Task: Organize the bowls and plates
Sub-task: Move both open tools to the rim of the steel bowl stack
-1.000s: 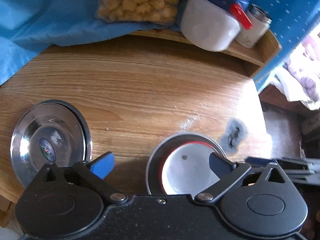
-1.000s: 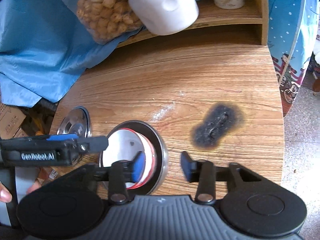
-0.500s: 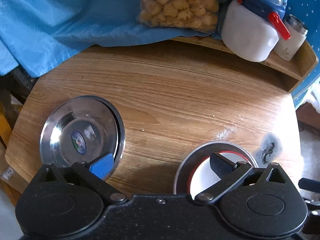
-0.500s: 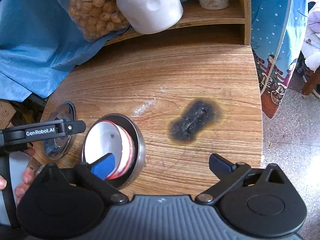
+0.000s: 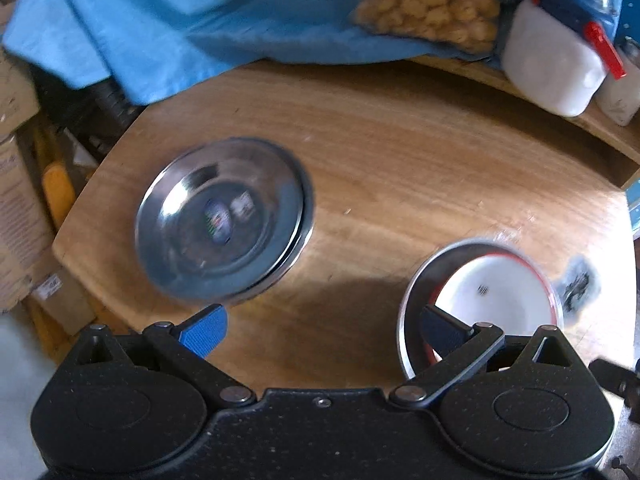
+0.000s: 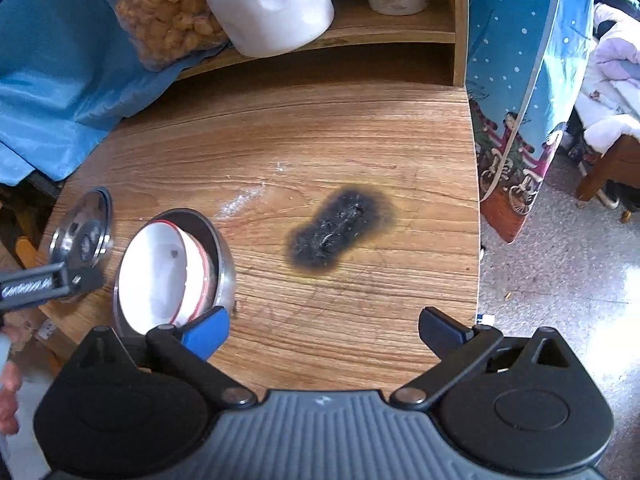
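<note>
Both grippers hang over the wooden table (image 6: 320, 152), tipped steeply down, and neither has anything in it. The right gripper (image 6: 324, 330) has its fingers spread as wide as they go, with only bare wood between them; its left blue pad (image 6: 206, 330) sits just at the near edge of the steel bowl (image 6: 222, 256), not pressing on it. Inside that steel bowl rests a white bowl (image 6: 156, 276) with a red rim, tilted a little, with a small dark speck on its inside. To the right of the bowls the tabletop carries a black burn mark (image 6: 336, 232) and a pale powdery smear. The left gripper (image 5: 324, 330) is also spread wide and empty; its left fingertip is just short of the steel plates (image 5: 222, 220), which lie stacked near the table's left edge, and its right fingertip overlaps the steel bowl in its own view. The plates and the bowls stand well apart. At the back, a blue cloth (image 5: 200, 20) drapes over the table's far side, with a bag of snacks (image 6: 168, 12) and a white jug (image 6: 272, 12) on a low shelf. A bit of a hand shows at the left edge of the right wrist view.
</note>
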Demonstrator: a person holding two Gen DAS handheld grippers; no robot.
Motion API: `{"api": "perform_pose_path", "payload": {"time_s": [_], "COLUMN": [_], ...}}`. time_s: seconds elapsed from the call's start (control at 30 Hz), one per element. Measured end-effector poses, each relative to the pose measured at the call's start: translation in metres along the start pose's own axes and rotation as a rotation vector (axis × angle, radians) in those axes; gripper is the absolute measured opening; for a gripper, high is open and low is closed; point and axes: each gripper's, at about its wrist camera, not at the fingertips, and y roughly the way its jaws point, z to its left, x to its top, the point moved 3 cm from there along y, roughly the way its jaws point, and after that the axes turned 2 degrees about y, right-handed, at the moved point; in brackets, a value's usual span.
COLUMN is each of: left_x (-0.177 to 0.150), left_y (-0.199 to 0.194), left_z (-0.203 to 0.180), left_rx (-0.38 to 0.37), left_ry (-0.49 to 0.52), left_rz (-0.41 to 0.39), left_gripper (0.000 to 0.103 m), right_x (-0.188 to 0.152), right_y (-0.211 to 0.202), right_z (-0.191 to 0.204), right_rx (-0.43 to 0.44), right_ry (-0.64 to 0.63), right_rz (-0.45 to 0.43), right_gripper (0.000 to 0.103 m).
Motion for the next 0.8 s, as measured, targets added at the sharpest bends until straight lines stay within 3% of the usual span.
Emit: {"api": "perform_pose_path", "payload": {"time_s": [0.5,0.8], "left_x": [-0.013,-0.005], "left_y": [0.007,0.016], "left_z": [0.012,0.015], "left_rx": [0.033,-0.005], "left_ry": [0.008,0.059], "left_rz": [0.042,0.051], "left_gripper": [0.102,0.102], "right_x": [0.009,0.010], "right_y": [0.010,0.015], "right_z": [0.019,0.029], "right_rx": [-0.003,-0.041], "right_ry": [-0.087,-0.079], "right_rz": [-0.015,-0.013], "right_gripper": [0.103,0.103]}}
